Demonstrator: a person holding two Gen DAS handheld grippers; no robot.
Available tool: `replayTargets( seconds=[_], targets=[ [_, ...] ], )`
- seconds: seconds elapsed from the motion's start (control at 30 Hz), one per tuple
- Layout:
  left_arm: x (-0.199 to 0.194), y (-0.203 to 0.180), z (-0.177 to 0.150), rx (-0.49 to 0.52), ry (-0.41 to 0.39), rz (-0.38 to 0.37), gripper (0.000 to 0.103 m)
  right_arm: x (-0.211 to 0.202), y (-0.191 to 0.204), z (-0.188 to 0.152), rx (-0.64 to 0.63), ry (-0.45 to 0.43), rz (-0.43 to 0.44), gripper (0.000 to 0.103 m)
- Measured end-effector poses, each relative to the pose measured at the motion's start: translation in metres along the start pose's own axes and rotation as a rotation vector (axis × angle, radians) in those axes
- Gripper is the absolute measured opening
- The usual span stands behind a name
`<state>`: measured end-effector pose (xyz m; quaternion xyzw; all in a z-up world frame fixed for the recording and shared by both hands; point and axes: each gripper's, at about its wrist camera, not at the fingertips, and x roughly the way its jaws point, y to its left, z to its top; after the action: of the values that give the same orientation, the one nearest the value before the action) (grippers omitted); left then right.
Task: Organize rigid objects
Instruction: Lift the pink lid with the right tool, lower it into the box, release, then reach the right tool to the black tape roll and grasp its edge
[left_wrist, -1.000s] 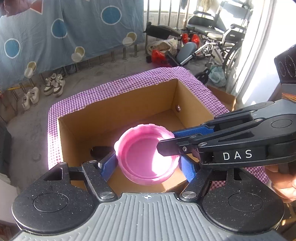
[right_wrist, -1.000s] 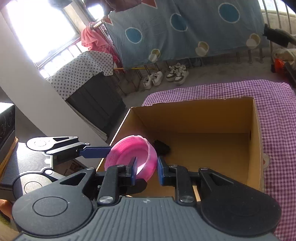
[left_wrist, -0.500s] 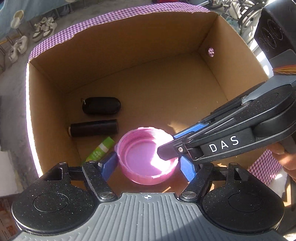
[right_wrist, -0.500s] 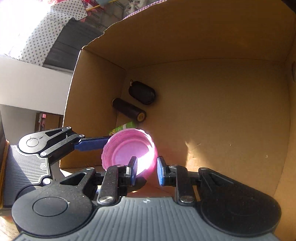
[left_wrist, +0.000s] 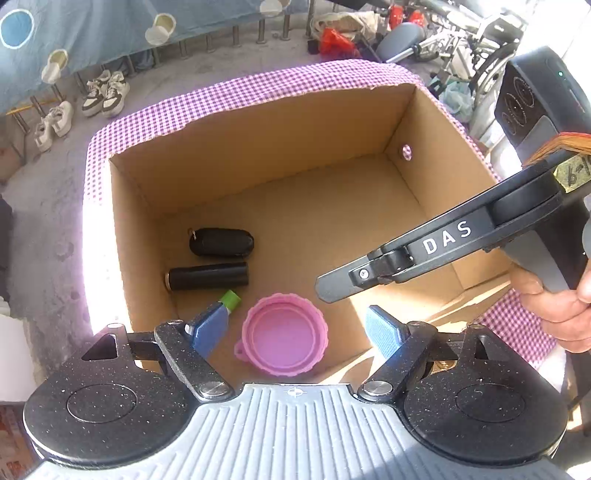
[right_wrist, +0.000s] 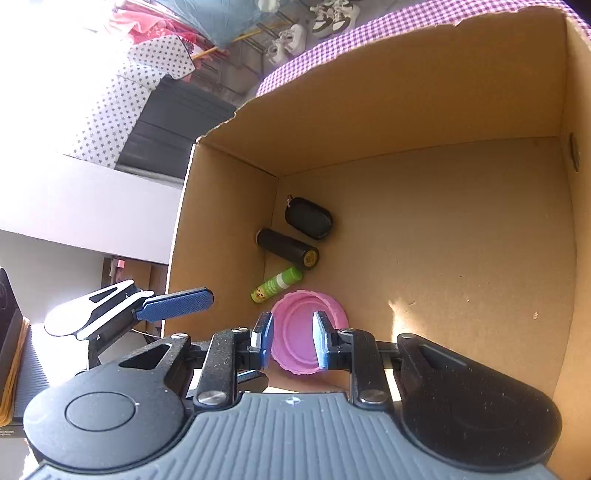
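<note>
A pink round lid (left_wrist: 283, 335) lies open side up on the floor of a cardboard box (left_wrist: 258, 140), near its front wall; it also shows in the right wrist view (right_wrist: 295, 332). My left gripper (left_wrist: 295, 328) is open above the lid, touching nothing. My right gripper (right_wrist: 293, 339) is open above the lid, its jaws a little apart and empty; in the left wrist view it (left_wrist: 332, 288) reaches in from the right. A black oval case (left_wrist: 221, 242), a black cylinder (left_wrist: 207, 277) and a green tube (right_wrist: 277, 284) lie in the box's left corner.
The box stands on a table with a purple checked cloth (left_wrist: 258, 85). A person's hand (left_wrist: 554, 310) holds the right gripper. Beyond are shoes (left_wrist: 107, 92) on the floor and a wheelchair (left_wrist: 461, 33). The right half of the box floor (right_wrist: 461, 240) is bare.
Both grippers let go of the pink lid, which now lies on the box floor. Both grippers have opened and risen away from it.
</note>
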<state>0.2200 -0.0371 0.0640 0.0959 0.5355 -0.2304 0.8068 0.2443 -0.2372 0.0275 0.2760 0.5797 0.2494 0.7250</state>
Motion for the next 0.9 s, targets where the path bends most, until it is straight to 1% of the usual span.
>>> replayTargets(
  seconds=[0.1, 0.2, 0.3, 0.37, 0.4, 0.43, 0.47, 0.5, 0.53, 0.6, 0.67, 0.73, 0.8, 0.83, 0.9],
  targets=[
    [-0.029, -0.001, -0.016, -0.002, -0.096, -0.009, 0.083, -0.039, 0.004, -0.018, -0.018, -0.102, 0.038, 0.026],
    [-0.055, -0.003, -0.039, -0.016, -0.185, -0.019, 0.084, -0.078, 0.011, -0.048, -0.059, -0.209, 0.047, 0.026],
    [-0.071, -0.005, -0.065, -0.029, -0.244, -0.029, 0.086, -0.108, 0.015, -0.089, -0.086, -0.299, 0.047, 0.026],
    [-0.078, -0.008, -0.082, -0.034, -0.271, -0.023, 0.086, -0.118, 0.014, -0.114, -0.094, -0.340, 0.043, 0.026],
    [-0.079, -0.011, -0.091, -0.036, -0.280, -0.016, 0.087, -0.120, 0.016, -0.132, -0.104, -0.364, 0.029, 0.027],
    [-0.078, -0.014, -0.099, -0.039, -0.285, -0.011, 0.088, -0.118, 0.017, -0.145, -0.114, -0.379, 0.013, 0.030],
    [-0.076, -0.015, -0.104, -0.043, -0.285, -0.009, 0.088, -0.117, 0.018, -0.159, -0.125, -0.396, -0.010, 0.040],
    [-0.073, -0.017, -0.112, -0.048, -0.280, -0.011, 0.088, -0.112, 0.018, -0.172, -0.135, -0.410, -0.031, 0.047],
    [-0.067, -0.015, -0.120, -0.055, -0.268, -0.019, 0.088, -0.106, 0.018, -0.185, -0.145, -0.419, -0.050, 0.059],
    [-0.055, -0.016, -0.134, -0.072, -0.241, -0.035, 0.089, -0.090, 0.018, -0.207, -0.158, -0.428, -0.083, 0.060],
    [-0.041, -0.016, -0.144, -0.094, -0.216, -0.027, 0.089, -0.069, 0.018, -0.221, -0.162, -0.420, -0.114, 0.060],
    [-0.026, -0.018, -0.152, -0.097, -0.181, 0.003, 0.088, -0.050, 0.017, -0.228, -0.155, -0.410, -0.144, 0.060],
    [-0.014, -0.023, -0.157, -0.077, -0.152, 0.028, 0.088, -0.033, 0.018, -0.236, -0.163, -0.400, -0.158, 0.059],
    [-0.008, -0.026, -0.160, -0.066, -0.140, 0.039, 0.088, -0.025, 0.019, -0.236, -0.169, -0.389, -0.160, 0.059],
    [0.000, -0.031, -0.161, -0.048, -0.125, 0.061, 0.087, -0.007, 0.021, -0.233, -0.172, -0.353, -0.161, 0.055]
  ],
)
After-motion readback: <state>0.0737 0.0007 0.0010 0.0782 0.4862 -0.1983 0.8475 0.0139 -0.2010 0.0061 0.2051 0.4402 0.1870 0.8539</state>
